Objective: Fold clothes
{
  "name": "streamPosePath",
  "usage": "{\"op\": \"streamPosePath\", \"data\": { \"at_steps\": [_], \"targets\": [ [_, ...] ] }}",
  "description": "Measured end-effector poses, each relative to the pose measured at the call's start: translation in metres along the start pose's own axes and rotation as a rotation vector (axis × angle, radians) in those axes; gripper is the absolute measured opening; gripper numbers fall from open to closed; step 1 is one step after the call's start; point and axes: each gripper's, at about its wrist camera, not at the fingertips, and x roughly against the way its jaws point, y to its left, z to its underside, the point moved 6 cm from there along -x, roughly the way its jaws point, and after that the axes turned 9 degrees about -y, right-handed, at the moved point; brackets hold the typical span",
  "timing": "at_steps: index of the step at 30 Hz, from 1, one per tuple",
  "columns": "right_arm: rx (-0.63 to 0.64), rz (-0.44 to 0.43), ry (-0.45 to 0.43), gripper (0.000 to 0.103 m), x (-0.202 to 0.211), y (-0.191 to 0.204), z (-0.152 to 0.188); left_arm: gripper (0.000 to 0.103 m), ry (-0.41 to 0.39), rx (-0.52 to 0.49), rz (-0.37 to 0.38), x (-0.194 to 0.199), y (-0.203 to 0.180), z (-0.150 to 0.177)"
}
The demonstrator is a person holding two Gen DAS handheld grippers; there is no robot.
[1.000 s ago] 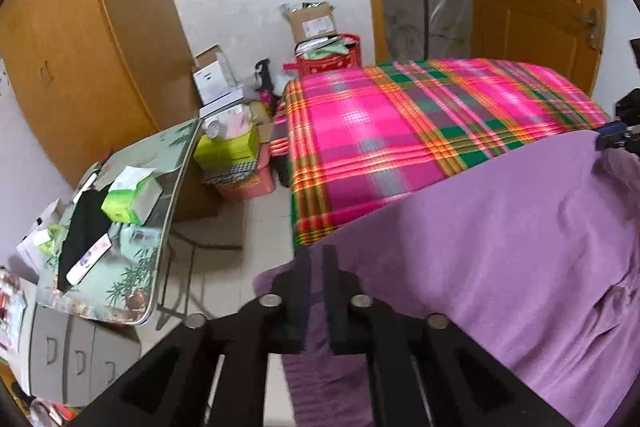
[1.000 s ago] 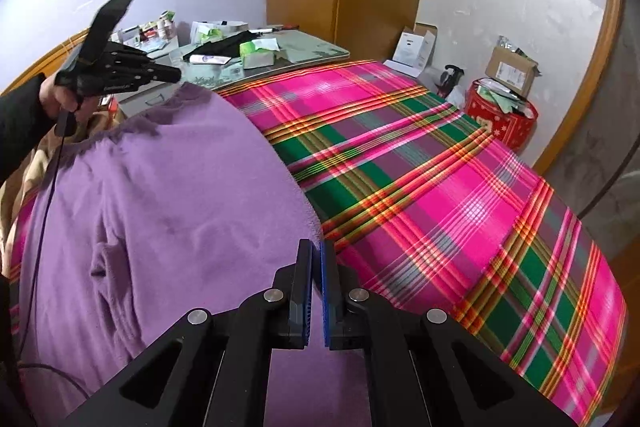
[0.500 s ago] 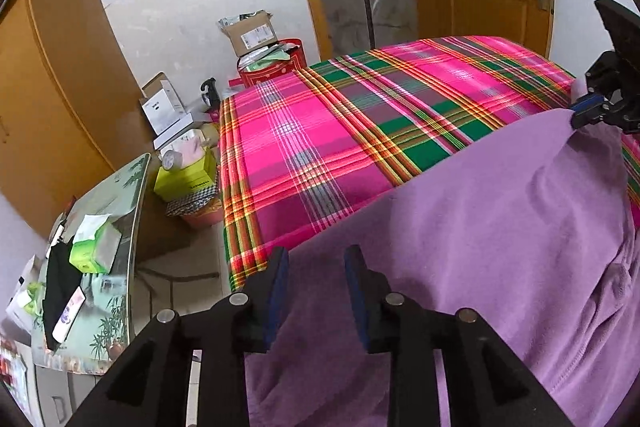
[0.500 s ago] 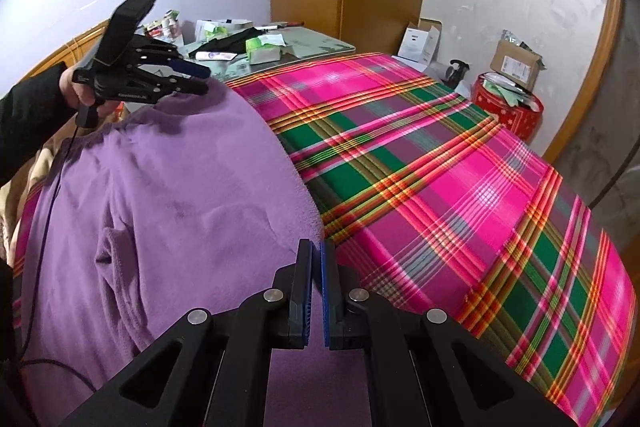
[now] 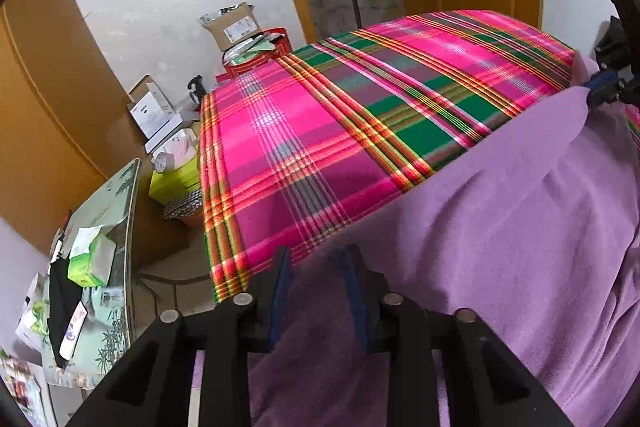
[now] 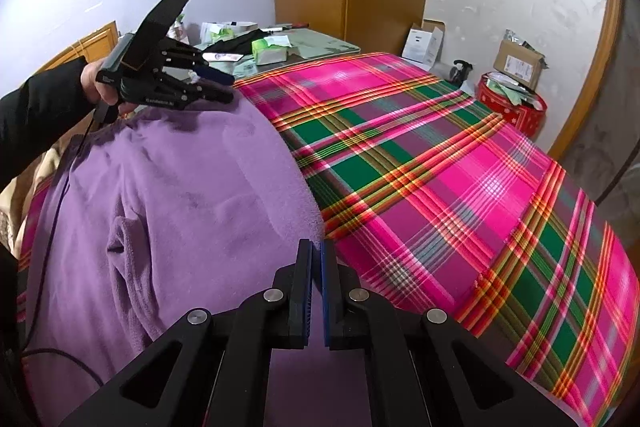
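Purple fleece top (image 5: 500, 227) lies spread on the plaid bed (image 5: 340, 115); our left gripper (image 5: 316, 279), having let go and shifted, closes its fingers around the hem again, while our right gripper (image 6: 316, 283) stays clamped on its corner.

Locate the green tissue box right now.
In the right wrist view, the green tissue box sits on the side table beyond the plaid bedspread, beside dark cloth.

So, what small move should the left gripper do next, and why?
Probably finish closing the left gripper on the purple garment: its jaws are closing with the hem between them but not yet pinched, while the right gripper already clamps the other corner.
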Motion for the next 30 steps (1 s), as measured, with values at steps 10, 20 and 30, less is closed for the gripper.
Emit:
{"op": "streamPosePath", "data": {
  "at_steps": [10, 20, 30],
  "targets": [
    [-0.009, 0.020, -0.011, 0.004, 0.003, 0.001, -0.002, 0.002, -0.055, -0.003, -0.068, 0.023, -0.001, -0.004],
    [0.009, 0.061, -0.071, 0.004, 0.038, 0.019, -0.018, 0.002, -0.190, 0.088, -0.124, 0.105, 0.001, -0.019],
    [0.024, 0.054, -0.122, 0.004, 0.091, 0.069, -0.010, 0.002, -0.248, 0.133, -0.137, 0.182, -0.034, 0.011]
  ]
}}
